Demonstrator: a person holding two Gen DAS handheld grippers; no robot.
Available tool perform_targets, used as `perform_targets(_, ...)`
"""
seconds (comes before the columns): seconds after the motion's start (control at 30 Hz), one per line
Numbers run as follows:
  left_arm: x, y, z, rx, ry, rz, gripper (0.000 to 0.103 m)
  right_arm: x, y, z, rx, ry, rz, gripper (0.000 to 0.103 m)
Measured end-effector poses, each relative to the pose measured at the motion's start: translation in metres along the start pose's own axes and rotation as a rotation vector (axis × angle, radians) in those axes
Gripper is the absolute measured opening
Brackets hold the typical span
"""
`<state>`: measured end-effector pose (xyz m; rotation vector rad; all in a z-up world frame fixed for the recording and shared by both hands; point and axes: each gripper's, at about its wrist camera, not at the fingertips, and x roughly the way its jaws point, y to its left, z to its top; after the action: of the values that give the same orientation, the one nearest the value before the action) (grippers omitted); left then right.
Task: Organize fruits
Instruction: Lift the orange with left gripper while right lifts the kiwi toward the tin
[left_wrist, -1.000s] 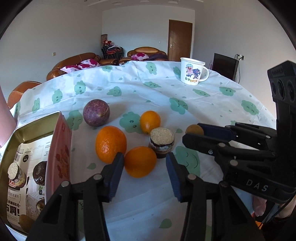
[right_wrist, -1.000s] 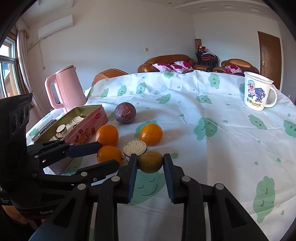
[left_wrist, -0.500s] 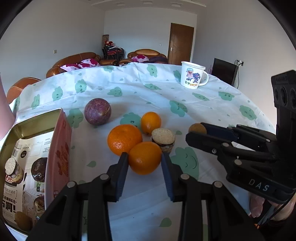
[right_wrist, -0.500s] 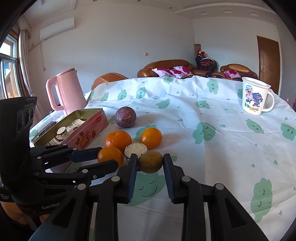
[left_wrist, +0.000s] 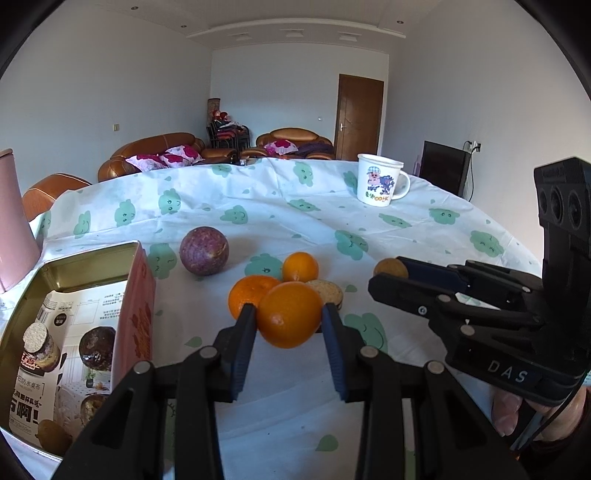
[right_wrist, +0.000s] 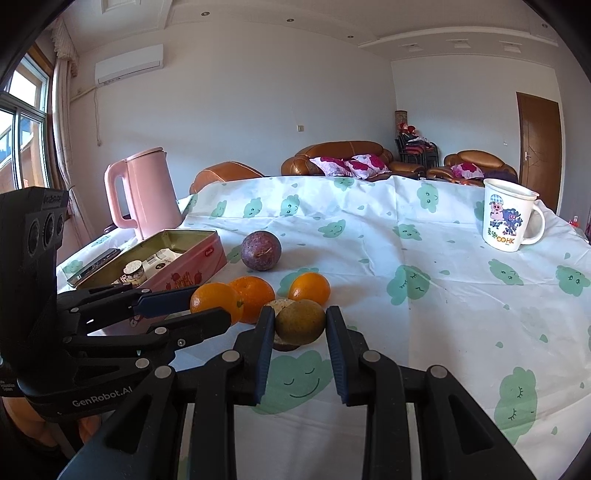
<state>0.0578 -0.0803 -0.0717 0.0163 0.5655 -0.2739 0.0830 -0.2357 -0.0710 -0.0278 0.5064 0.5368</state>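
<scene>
Since a second ago the left gripper (left_wrist: 289, 316) has gone from open jaws on either side of the front orange (left_wrist: 289, 314) to jaws pressed against both its flanks, and the fruit now appears raised off the desk (left_wrist: 280, 413), sitting higher in the left wrist view and overlapping the second orange (left_wrist: 245, 298) behind it. The right gripper (right_wrist: 300, 322) has kept its jaws clamped on the brownish-green fruit (right_wrist: 300, 321) throughout, and that fruit also sits higher now.

Taking the pink tin (right_wrist: 173, 264) as landmark: the held orange is just to its right, glossy and evenly coloured with a small dimple low on its skin. The second orange is right behind the held one. The smaller orange (right_wrist: 308, 288) lies further right, and the purple passion fruit (right_wrist: 260, 250), mottled and dull, sits beyond the tin's far right corner. The brownish-green fruit, matte and olive-toned, hangs right of the oranges, in front of a grain-topped round cake (left_wrist: 325, 291).
</scene>
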Motion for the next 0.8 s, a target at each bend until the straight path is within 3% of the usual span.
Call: perform_targets(0.8, -0.020, -0.004, -0.004, 0.026, -0.119, 0.021, 0.038, -0.016, 0.009, -0.003, -0.051, -0.101, 0.006, 0.030)
